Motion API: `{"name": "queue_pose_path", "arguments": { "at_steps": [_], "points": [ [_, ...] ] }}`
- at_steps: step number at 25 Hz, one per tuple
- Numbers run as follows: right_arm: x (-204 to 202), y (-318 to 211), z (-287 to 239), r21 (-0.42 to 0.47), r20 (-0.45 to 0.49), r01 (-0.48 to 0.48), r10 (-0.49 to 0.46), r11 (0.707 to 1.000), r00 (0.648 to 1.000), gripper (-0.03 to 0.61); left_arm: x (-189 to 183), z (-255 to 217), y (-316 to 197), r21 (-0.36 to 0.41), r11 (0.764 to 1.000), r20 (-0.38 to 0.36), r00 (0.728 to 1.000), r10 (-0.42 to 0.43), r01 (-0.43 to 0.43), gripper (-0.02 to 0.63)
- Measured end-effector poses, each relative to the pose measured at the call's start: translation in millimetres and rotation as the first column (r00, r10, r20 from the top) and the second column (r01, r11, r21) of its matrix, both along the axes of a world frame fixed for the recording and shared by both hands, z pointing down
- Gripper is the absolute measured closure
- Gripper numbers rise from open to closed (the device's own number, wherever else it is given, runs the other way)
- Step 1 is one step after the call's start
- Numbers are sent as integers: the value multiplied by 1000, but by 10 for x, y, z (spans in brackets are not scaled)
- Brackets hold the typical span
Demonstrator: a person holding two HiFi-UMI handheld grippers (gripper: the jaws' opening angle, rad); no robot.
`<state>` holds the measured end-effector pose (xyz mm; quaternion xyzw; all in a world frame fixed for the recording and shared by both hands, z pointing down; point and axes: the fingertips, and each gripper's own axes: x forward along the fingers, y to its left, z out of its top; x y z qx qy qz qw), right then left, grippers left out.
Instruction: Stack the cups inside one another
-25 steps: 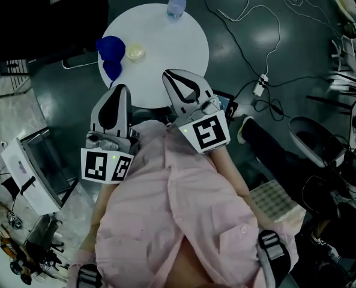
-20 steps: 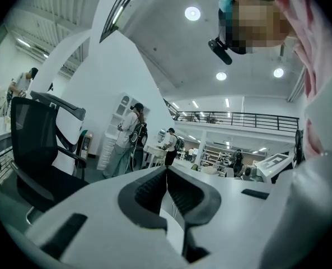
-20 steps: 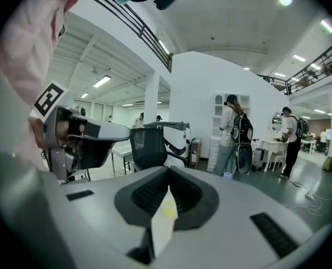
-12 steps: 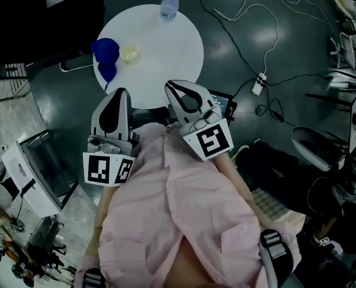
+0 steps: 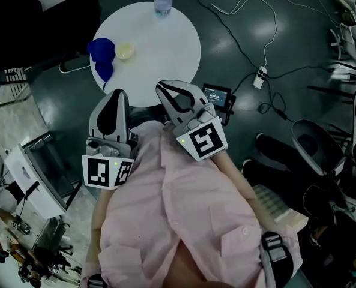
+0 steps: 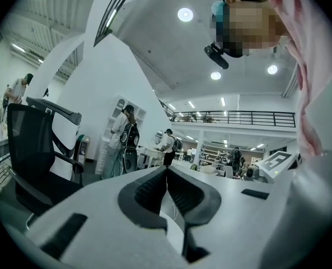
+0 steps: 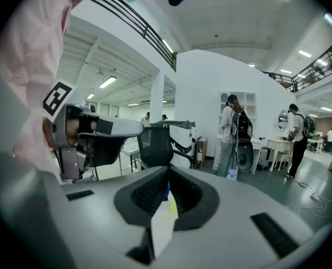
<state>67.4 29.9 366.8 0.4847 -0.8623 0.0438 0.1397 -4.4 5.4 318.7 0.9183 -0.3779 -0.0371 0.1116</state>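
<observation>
A round white table stands ahead of me in the head view. On its left part sit two blue cups and a pale yellow cup. My left gripper is shut and empty, short of the table's near edge. To its right, my right gripper is also shut and empty, its tip over the near rim. In the right gripper view, slivers of a blue cup and the yellow cup show through the gap behind the closed jaws. Both grippers are well apart from the cups.
A water bottle stands at the table's far edge. A black office chair is at the far left. Cables and a power strip lie on the floor to the right, with a small screen device. People stand in the background.
The head view has drifted, so the table sits a little further up and left. The right gripper has shifted slightly left. Both grippers stay shut and the cups have not moved.
</observation>
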Motion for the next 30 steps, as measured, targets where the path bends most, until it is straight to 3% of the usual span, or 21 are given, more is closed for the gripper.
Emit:
{"name": "queue_pose_path", "arguments": {
  "at_steps": [30],
  "points": [
    [6, 134, 86, -37, -10, 1, -1, 999, 1000, 545, 62, 54, 174, -10, 1000, 16, 1000, 19, -19, 595]
  ]
}}
